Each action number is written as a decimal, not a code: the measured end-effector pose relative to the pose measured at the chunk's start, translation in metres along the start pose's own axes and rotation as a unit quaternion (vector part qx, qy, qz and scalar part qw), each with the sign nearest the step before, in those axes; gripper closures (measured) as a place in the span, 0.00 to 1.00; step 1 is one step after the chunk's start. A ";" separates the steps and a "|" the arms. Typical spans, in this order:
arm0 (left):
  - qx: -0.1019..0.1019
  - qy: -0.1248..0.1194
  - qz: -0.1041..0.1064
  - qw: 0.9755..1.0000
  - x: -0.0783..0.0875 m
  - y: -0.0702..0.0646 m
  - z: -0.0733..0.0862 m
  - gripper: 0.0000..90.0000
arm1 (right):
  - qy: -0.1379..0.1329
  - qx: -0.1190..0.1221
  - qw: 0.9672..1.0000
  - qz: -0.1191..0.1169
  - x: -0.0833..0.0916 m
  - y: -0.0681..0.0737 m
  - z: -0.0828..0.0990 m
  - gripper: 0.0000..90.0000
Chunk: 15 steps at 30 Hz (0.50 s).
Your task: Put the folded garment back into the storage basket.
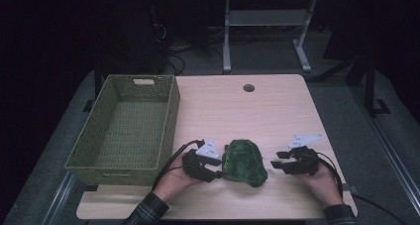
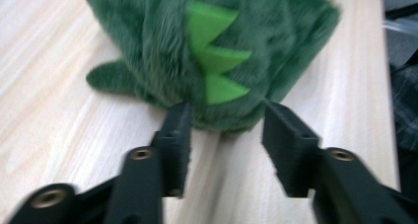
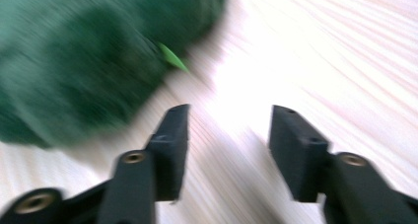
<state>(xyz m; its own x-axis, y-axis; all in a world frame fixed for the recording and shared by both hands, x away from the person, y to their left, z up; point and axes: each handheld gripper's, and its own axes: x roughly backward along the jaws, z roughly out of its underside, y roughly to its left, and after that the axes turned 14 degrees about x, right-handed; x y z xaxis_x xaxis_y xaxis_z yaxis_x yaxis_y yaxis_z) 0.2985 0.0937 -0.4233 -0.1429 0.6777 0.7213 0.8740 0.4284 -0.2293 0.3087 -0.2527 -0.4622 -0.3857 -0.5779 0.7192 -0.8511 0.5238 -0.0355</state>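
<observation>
High view: green plush [image 1: 243, 161] lies on the counter [image 1: 247, 111] near its front edge, between the two grippers. Left gripper [image 1: 214, 168] sits just beside the plush's left side, held in the person's left hand [image 1: 174, 179]; whether it touches the fur cannot be told from here. Right gripper [image 1: 275, 163] is held in the right hand [image 1: 322, 180], apart from the plush, with bare counter between them, tips pointing toward it. Woven basket [image 1: 126, 128] stands on the counter's left side, well apart from the plush

Left gripper view: plush [image 2: 162, 41] right ahead, light-green spikes [image 2: 214, 56] facing the camera. Left gripper [image 2: 224, 116] has its fingers [image 2: 177, 135] apart; tips reach the near edge of the fur, one at each side of a fold, not pressing on it. Counter [image 2: 54, 86] visible between the fingers

Right gripper view: heavy blur. Plush [image 3: 84, 61] at upper left, off the line of the gripper. Right gripper [image 3: 229, 116] has its fingers [image 3: 296, 145] apart, with bare counter [image 3: 320, 51] between them and nothing held
</observation>
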 end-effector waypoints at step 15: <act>-0.038 -0.011 0.011 0.999 0.002 0.004 -0.039 0.19 | 0.014 -0.023 0.996 0.087 0.003 -0.003 0.031 0.02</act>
<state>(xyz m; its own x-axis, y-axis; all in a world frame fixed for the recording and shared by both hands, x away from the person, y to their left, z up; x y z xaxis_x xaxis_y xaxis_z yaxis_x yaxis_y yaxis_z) 0.3202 0.0738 -0.3973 -0.1329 0.6989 0.7027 0.9098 0.3673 -0.1932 0.2989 -0.2751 -0.4812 -0.5148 -0.4590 0.7240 -0.7550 0.6429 -0.1292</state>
